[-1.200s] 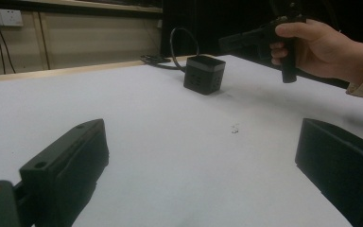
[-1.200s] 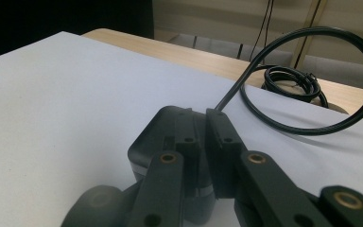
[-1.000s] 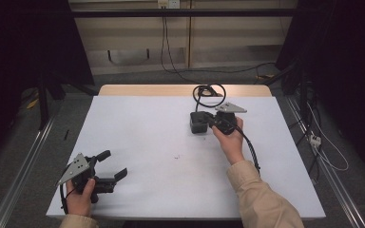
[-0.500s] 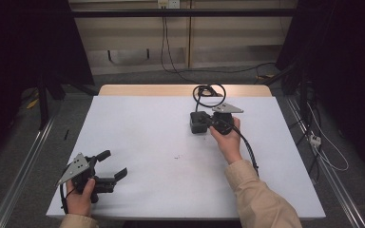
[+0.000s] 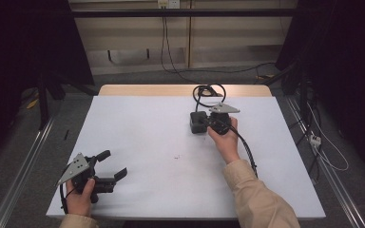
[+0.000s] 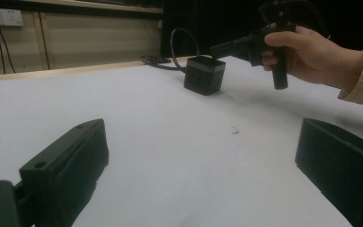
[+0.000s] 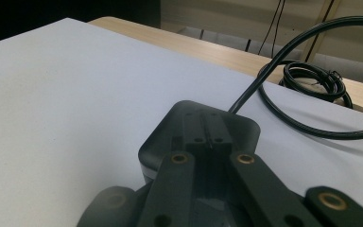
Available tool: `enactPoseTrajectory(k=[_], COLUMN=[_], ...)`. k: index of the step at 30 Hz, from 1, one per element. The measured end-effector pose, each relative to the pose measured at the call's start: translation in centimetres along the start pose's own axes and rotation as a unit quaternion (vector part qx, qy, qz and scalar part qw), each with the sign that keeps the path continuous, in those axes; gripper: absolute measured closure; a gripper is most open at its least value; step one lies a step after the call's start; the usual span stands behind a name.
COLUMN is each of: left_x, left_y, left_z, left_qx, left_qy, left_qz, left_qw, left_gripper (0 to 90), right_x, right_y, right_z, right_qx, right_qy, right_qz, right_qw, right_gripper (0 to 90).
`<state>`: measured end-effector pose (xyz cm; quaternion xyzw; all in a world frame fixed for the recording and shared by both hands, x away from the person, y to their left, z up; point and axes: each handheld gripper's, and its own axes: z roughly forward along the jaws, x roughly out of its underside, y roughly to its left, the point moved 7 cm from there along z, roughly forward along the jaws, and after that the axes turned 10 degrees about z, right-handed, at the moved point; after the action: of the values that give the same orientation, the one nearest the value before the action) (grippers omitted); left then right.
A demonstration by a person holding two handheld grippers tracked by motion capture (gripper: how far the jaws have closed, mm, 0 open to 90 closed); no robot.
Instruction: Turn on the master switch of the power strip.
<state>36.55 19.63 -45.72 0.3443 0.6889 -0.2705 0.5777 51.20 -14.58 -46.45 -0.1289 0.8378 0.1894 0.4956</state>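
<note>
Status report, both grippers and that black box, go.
Left gripper open, idle at table's near corner. Right gripper shut, tips on top of the black box. Coiled cable behind the box; nothing in the way.

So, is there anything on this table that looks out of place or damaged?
Nothing looks damaged or spilled. The black box stands upright, its cable coiled loosely at the table's far edge. A tiny dark speck marks the white cover mid-table.
</note>
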Motion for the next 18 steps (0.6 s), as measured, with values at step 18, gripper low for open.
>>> enactPoseTrajectory(k=[18], left_x=[0.05], left_y=[-0.02], left_z=[0.02], left_qx=[0.001], left_qy=[0.003], left_qz=[0.002], left_qw=[1.0000], left_gripper=[3.0], right_x=[0.23], right_y=[0.12], right_z=[0.22], right_qx=[0.001], right_qy=[-0.003], right_qz=[-0.018], right_qw=[0.9998], right_gripper=[90.0])
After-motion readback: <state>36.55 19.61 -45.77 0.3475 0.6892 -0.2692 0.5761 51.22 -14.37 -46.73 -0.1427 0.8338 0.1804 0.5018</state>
